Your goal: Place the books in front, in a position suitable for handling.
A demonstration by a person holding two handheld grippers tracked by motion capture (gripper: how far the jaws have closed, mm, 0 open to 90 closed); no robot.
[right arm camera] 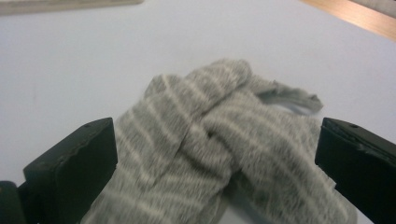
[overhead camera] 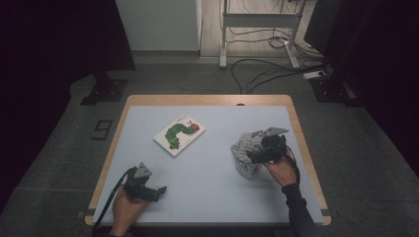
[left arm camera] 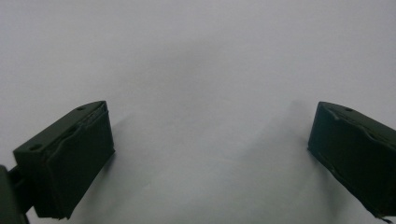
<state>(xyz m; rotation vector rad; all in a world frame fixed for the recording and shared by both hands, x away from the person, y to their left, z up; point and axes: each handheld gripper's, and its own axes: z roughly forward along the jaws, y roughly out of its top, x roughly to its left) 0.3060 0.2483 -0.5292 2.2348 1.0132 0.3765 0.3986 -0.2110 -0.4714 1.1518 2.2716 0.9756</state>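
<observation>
Nearest you, your left gripper (overhead camera: pixel 161 189) is resting low at the front left of the table (overhead camera: pixel 207 197), its blunt black fingers (left arm camera: pixel 70 158) standing wide apart with nothing between them, just the smooth, matte, pale blue-grey surface below. Your left hand (overhead camera: pixel 126 207) is wrapping the dark body from behind, and a cable is trailing off the front edge.

Farther in and to the right, your right gripper (overhead camera: pixel 247 157) is hovering at the grey sock bundle (right arm camera: pixel 219 154), which is sitting on the right half of the table. The bundle is soft, fuzzy knit with thin pale stripes, twisted into a lumpy knot. Your right fingers (right arm camera: pixel 70 172) are spread wide on either side of it, and the left one is looking close against the knit; you are not clamping it.

Beyond both, near the table's middle and well apart from the bundle, a flat, glossy white picture book (overhead camera: pixel 179 134) with a green caterpillar is lying at an angle. Nothing is standing between it and either gripper.
</observation>
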